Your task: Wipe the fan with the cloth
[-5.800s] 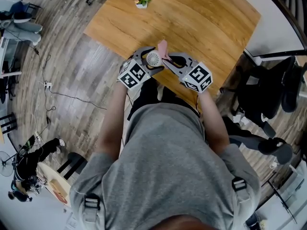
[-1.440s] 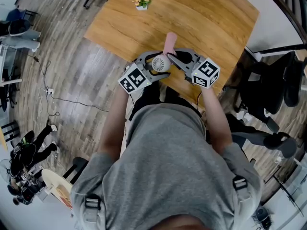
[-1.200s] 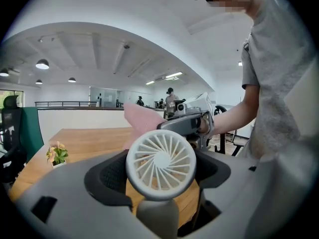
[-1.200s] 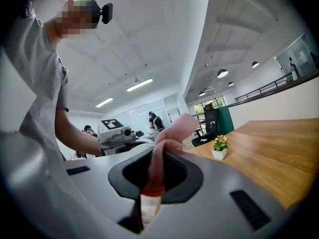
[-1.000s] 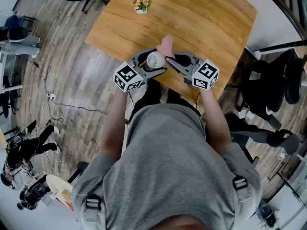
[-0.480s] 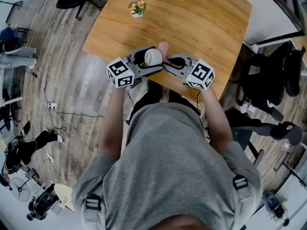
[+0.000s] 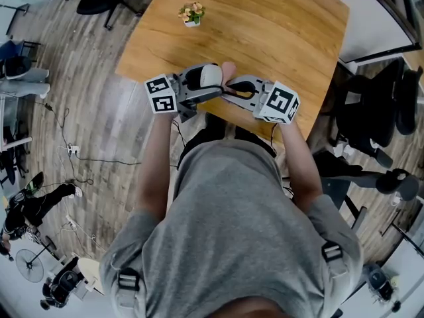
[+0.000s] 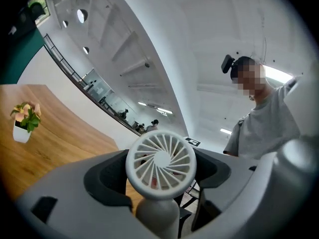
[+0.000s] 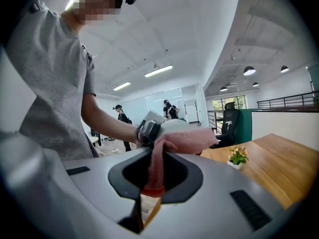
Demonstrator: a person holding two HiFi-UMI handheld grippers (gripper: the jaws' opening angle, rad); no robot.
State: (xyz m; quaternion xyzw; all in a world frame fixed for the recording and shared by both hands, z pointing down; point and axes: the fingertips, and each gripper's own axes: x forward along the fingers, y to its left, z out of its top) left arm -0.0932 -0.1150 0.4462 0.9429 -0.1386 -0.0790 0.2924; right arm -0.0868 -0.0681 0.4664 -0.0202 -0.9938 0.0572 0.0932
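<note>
Right gripper view: cloth (image 9: 182,141), jaws tight

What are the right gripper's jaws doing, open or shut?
Shut on the pink cloth: the right gripper pinches its bunched end, and the free end lies against the white fan.

looking steeply down on a grey shirt (image 7: 232,230), both forearms stretched forward to the near edge of a wooden table (image 7: 285,25). gripping a small white fan (image 7: 211,76) in the left gripper (image 7: 213,89), round head just over the table edge. pinching a pink cloth (image 7: 228,68) in the right gripper (image 7: 230,90), cloth end right against the fan head. tips nearly meeting, marker cubes outward. further up the table, well apart, a small potted flower (image 7: 192,13). at right, a black chair (image 7: 381,111) on plank floor (image 7: 86,98).
</note>
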